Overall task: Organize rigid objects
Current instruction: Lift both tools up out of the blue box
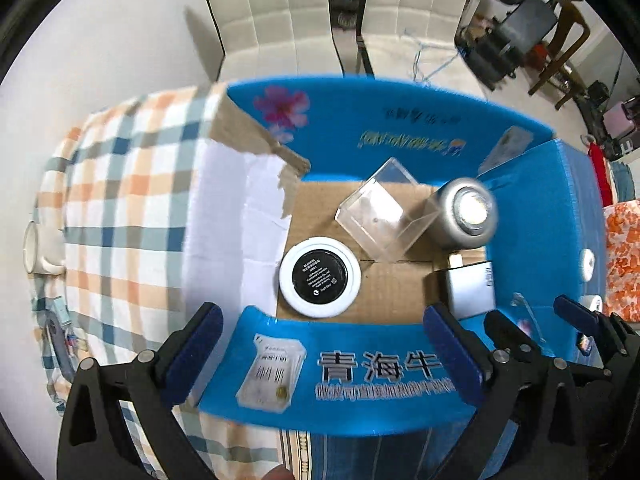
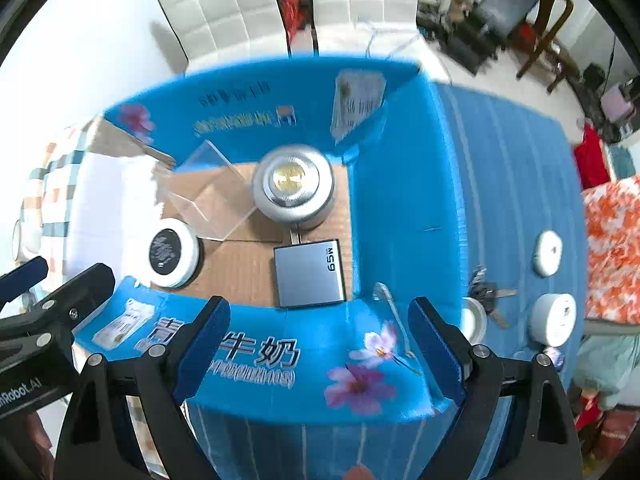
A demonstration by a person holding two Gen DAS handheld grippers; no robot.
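Box [image 2: 404,200]: holds compact [image 2: 173,253], clear case [image 2: 208,200], silver tin [image 2: 294,188], charger [image 2: 310,274], gathered for tidying. Left gripper [image 1: 324,356], right gripper [image 2: 320,344]: both agape, empty, above near wall.

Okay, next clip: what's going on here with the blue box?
A person holds both tools, left tool and right tool, open and empty over the near flap of an open blue carton. Inside it already lie a round white compact, a clear plastic box, a silver tin and a 65W charger. Keys and small white containers sit outside, on the right.
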